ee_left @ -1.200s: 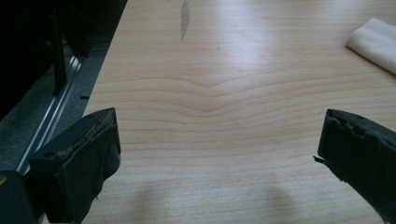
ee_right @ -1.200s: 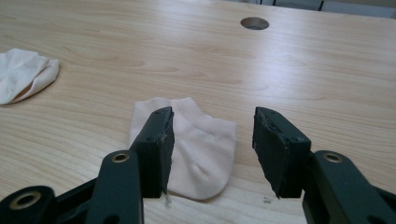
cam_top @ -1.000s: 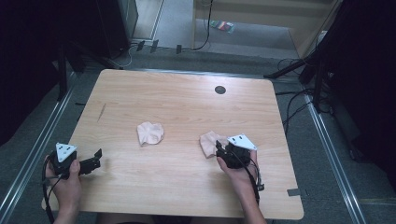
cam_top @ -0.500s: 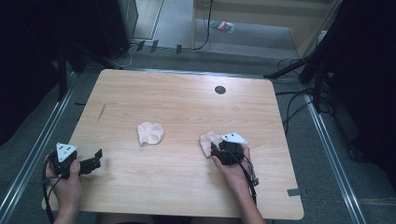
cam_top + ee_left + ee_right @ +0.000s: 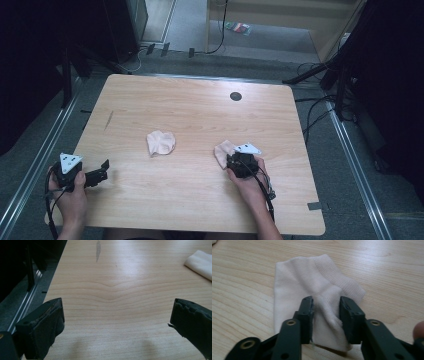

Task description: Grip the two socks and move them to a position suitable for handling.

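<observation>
A: Where was the sock the right gripper worked on?
B: Flat on the table, directly under and between that gripper's jaws. A ridge of its pale knit stood bunched up between the two pads, with the ribbed cuff lying just beyond the tips.
A: So it had hold of it?
B: The jaws had just been closing, with the cloth between them. They stood narrowly apart and the fabric was pinched into a fold, so it gripped the sock, which still lay on the wood.
A: And the other sock?
B: Well off to that gripper's left, crumpled, about midway between the two grippers.
A: The left gripper?
B: Its jaws gaped wide over bare wood, nothing between them, held low by the left hand near the table's edge.
</observation>
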A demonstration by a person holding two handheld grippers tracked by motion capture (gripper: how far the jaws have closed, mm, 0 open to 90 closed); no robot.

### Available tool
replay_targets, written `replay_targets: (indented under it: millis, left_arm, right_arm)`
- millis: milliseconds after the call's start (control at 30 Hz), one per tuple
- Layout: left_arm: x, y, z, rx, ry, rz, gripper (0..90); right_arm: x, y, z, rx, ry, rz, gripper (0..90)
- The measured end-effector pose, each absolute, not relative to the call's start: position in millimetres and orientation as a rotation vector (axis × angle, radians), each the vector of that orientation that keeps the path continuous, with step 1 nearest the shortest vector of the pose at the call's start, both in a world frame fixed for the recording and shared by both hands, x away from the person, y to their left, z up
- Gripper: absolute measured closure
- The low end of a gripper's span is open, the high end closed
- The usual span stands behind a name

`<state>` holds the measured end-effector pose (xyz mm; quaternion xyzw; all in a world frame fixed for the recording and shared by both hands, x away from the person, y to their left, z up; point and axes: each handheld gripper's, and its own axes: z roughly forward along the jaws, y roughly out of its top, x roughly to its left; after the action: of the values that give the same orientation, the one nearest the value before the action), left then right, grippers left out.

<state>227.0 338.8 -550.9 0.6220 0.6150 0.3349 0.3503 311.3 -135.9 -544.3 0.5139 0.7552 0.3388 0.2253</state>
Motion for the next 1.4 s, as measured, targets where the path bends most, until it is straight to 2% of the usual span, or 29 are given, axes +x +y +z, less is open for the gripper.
replay_targets:
  millis: [100,233,400,633,967,1200,1400]
  left_arm:
    - [226.9,340.5,-551.0,1.593,1.599,0.848,0.0]
    - [226.5,339.3,-550.8,1.605,1.6,0.854,0.0]
    - [224.6,337.1,-544.2,1.567,1.586,0.842,0.0]
    - [220.5,314.7,-532.4,1.606,1.504,0.849,0.0]
    - [219.4,242.1,-516.7,1.667,1.306,0.718,0.0]
    - [231.5,201.3,-504.5,1.693,1.207,0.687,0.0]
    - [228.5,185.0,-510.3,1.729,1.161,0.65,0.0]
  right_arm:
    - [310.7,-136.1,-544.7,1.421,2.08,0.947,80.0]
    - [312.7,-141.0,-543.6,1.472,2.086,0.996,84.1]
    - [308.3,-145.6,-538.1,1.49,2.056,1.061,84.9]
    - [292.1,-135.7,-516.8,1.439,2.038,1.133,84.9]
    - [263.3,-115.7,-494.9,1.431,2.024,1.196,84.7]
    - [238.2,-85.1,-502.5,1.429,2.061,1.178,84.7]
    - [225.3,-64.3,-520.8,1.413,2.101,1.132,84.6]
